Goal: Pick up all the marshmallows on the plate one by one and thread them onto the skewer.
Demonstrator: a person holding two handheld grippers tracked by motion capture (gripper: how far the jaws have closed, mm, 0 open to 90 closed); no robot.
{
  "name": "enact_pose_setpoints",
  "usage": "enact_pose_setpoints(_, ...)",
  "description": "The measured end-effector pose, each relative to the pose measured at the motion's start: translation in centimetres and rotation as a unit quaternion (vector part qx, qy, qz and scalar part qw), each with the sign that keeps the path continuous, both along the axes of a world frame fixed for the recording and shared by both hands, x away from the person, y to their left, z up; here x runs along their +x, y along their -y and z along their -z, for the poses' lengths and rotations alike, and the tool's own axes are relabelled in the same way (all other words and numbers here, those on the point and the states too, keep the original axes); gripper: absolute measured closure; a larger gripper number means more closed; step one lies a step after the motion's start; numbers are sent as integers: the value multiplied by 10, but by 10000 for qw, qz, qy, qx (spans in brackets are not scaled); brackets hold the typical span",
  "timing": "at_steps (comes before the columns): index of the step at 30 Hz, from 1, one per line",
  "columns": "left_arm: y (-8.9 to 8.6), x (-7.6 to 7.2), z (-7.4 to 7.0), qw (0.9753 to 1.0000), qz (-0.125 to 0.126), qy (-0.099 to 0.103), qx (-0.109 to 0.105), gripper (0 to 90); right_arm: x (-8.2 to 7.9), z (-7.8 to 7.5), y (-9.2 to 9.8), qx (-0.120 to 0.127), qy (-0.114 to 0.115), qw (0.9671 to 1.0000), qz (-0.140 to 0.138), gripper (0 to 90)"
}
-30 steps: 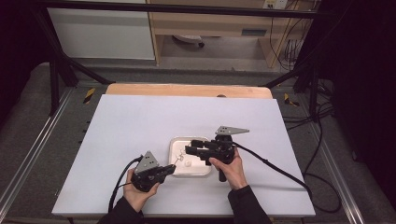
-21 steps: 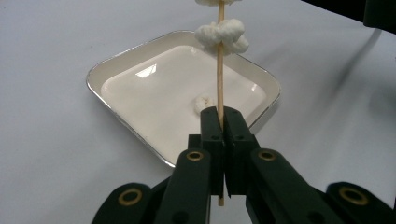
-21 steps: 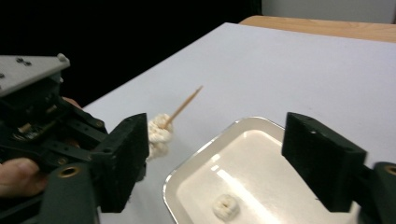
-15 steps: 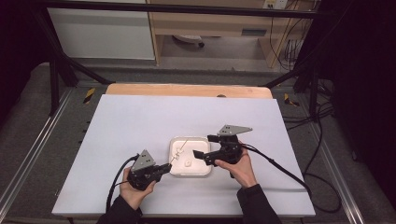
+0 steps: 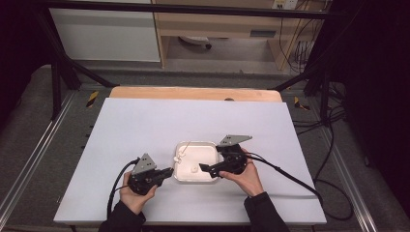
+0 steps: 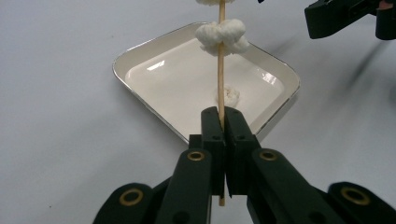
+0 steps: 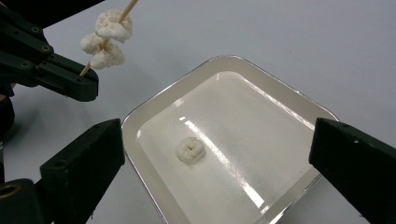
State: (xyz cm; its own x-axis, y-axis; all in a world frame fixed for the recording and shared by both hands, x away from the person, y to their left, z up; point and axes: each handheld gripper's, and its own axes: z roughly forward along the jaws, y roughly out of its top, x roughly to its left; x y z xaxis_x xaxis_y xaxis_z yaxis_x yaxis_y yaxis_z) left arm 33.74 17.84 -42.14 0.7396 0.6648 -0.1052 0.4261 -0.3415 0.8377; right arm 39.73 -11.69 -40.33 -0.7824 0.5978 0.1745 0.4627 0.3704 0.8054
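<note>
A lab: metal frame (image 5: 58,72); trailing cables (image 5: 333,140).

White surface (image 5: 145,125) with a wooden strip along its far edge. One square white dish (image 5: 195,146) rests directly on it, between the left gripper (image 5: 167,172) and right gripper (image 5: 205,167).

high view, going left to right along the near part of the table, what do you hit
left hand → left gripper holding the skewer → white square dish → right gripper → right hand → black cable
</note>
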Motion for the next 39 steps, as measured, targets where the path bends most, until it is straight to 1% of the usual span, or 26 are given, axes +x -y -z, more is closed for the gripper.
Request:
enact_pose_setpoints(4,-1,1,0,10000,-17,-15,8,882,1,4,-3,-20,-42,10000,10,32)
enact_pose_setpoints(6,-2,1,0,10000,-12,-14,8,882,1,6,-4,-71,-50,10000,24,27)
enact_pose_setpoints(16,-4,2,0,10000,-21,-12,0,882,7,12,-10,-138,-42,9998,148,27)
enact_pose_setpoints(19,-3,2,0,10000,-24,-17,8,883,9,13,-12,-231,-47,9996,158,28)
enact_pose_setpoints(21,-3,2,0,10000,-19,-19,23,882,10,14,-16,-389,-11,9992,127,32)
enact_pose_setpoints(23,-3,2,0,10000,-18,-29,22,882,11,15,-22,-496,9,9988,45,46)
enact_pose_setpoints(25,-4,2,0,10000,-26,-32,17,882,12,16,-28,-543,9,9985,-12,56)
enact_pose_setpoints(27,-3,2,0,10000,-29,-34,3,882,13,19,-34,-736,62,9972,-61,78)
enact_pose_setpoints(28,-4,3,0,10000,-26,-31,12,883,13,21,-37,-781,87,9969,-101,95)
enact_pose_setpoints(30,-4,2,0,10000,-24,-29,5,882,13,24,-42,-802,59,9966,-176,121)
enact_pose_setpoints(32,-3,2,0,10000,-27,-25,-1,882,13,28,-45,-929,92,9953,-259,172)
enact_pose_setpoints(36,-3,3,0,10000,-18,-30,11,882,12,35,-48,-987,111,9942,-403,266)
enact_pose_setpoints(39,-3,3,0,10000,-7,-38,26,882,10,39,-50,-1032,186,9933,-491,337)
